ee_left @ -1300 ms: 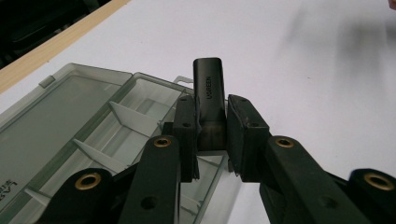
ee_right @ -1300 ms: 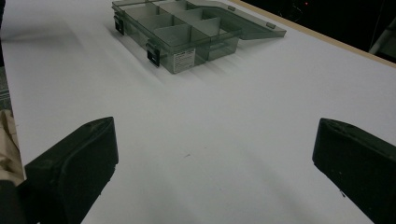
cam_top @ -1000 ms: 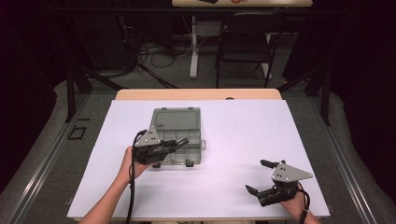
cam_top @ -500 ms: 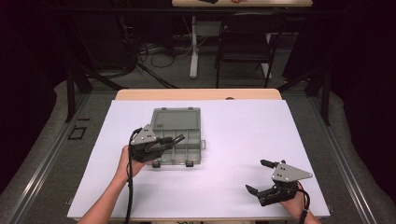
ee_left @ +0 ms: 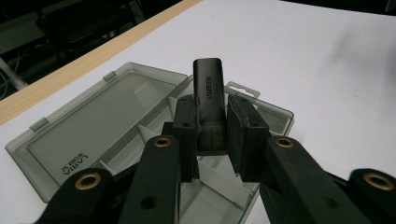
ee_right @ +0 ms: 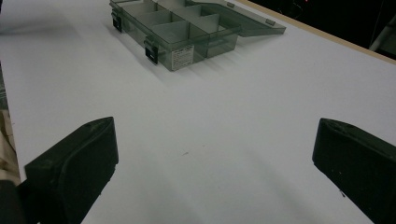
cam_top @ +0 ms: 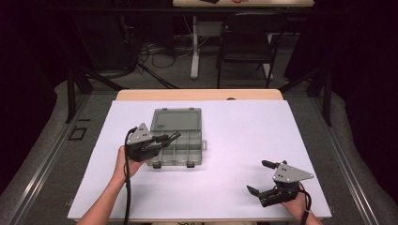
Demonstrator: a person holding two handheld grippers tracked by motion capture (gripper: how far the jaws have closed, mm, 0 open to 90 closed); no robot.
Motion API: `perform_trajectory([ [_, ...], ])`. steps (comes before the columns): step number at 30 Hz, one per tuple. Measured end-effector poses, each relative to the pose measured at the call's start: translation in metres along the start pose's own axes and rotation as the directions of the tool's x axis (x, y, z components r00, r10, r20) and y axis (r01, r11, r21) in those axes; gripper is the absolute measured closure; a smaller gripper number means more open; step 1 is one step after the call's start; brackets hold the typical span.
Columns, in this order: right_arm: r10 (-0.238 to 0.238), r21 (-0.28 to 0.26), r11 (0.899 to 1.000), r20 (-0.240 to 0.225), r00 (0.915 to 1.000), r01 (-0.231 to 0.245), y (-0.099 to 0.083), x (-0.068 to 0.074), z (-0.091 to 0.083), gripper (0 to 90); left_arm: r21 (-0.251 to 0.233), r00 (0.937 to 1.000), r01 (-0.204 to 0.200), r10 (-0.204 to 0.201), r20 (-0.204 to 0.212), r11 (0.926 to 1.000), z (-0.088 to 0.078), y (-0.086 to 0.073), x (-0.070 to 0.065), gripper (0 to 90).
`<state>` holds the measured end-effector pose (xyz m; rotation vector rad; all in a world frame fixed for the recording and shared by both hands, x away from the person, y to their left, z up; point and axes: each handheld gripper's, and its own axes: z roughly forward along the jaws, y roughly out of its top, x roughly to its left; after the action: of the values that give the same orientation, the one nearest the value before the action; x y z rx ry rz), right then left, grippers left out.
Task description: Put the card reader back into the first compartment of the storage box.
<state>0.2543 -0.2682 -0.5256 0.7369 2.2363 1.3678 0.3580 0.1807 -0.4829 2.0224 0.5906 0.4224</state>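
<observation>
The left hand-held gripper pinches a small black adapter above the open compartment box; no compartment holds it yet. The right hand-held gripper rests spread and empty, well apart from the box.

Matt black plastic adapter, translucent smoky organiser box

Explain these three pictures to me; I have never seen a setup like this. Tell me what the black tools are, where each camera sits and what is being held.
A person at a white table holds black tongs in each hand. One camera looks down from above; the other two ride on the tongs and look along their jaws. On the table lies a smoky plastic compartment box with its lid folded open. The left tongs are shut on a small black adapter marked UGREEN, held above the box's compartments. The right tongs rest near the table's front edge, jaws open and holding nothing.
</observation>
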Motion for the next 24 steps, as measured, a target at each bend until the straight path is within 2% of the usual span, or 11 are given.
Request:
perform_trajectory([
  [11,-0.004,0.001,1.0,0.002,1.0,0.004,0.0,0.0,0.001,0.0,-0.015,0.9985,0.028,-0.029,-0.047,0.9995,-0.005,-0.003,0.007,74.7],
  [24,0.0,0.001,1.0,0.004,1.0,0.0,-0.001,-0.001,0.001,0.0,-0.038,0.993,0.062,-0.065,-0.098,0.9974,-0.009,-0.007,0.014,74.6],
])
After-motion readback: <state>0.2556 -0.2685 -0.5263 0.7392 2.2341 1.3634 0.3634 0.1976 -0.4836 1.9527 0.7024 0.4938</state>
